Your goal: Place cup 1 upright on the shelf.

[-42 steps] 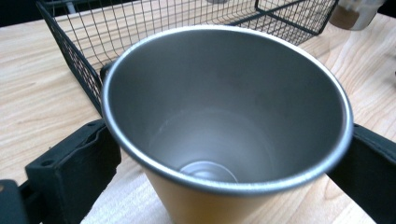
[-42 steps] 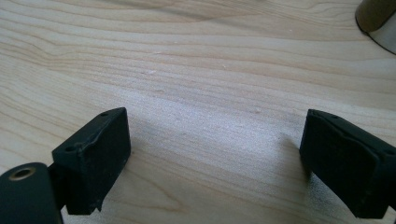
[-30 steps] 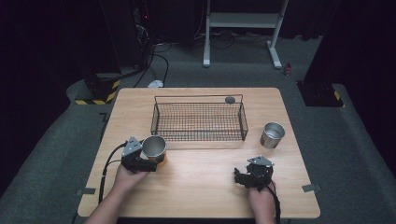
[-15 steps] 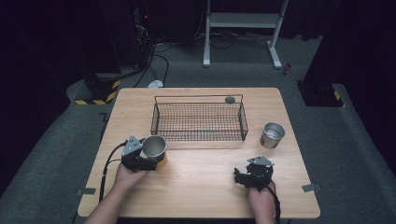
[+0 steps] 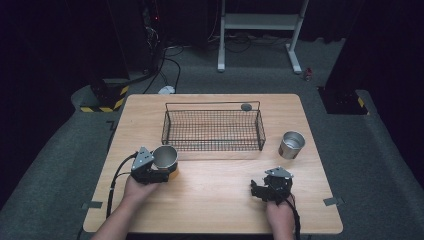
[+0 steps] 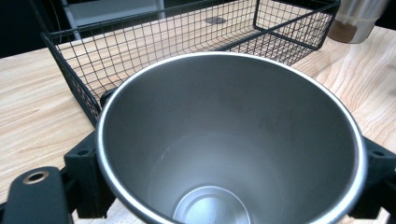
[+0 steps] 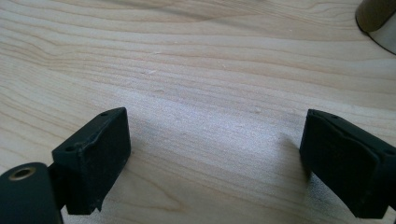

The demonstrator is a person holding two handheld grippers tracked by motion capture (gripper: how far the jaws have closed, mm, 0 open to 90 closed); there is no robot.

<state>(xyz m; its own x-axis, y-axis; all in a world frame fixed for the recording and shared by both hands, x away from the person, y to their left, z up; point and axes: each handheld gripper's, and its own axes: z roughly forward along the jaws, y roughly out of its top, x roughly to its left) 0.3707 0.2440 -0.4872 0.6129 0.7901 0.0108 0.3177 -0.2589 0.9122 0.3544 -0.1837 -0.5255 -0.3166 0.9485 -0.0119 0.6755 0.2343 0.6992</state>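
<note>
Left gripper [image 5: 159, 172] jaws clamped on the steel cup [image 5: 165, 157] just in front of the wire basket [image 5: 212, 131], right gripper [image 5: 263, 189] wide open, empty on the table [image 5: 215, 200]; lift clear of the basket's rim, keep cup upright.

no text, label, brand or number can be read anywhere here. the only sign-like marking is the yellow-and-black hazard striping [image 5: 101, 106] on a base on the floor, left of the counter [image 5: 210, 200]; it carries no words.
</note>
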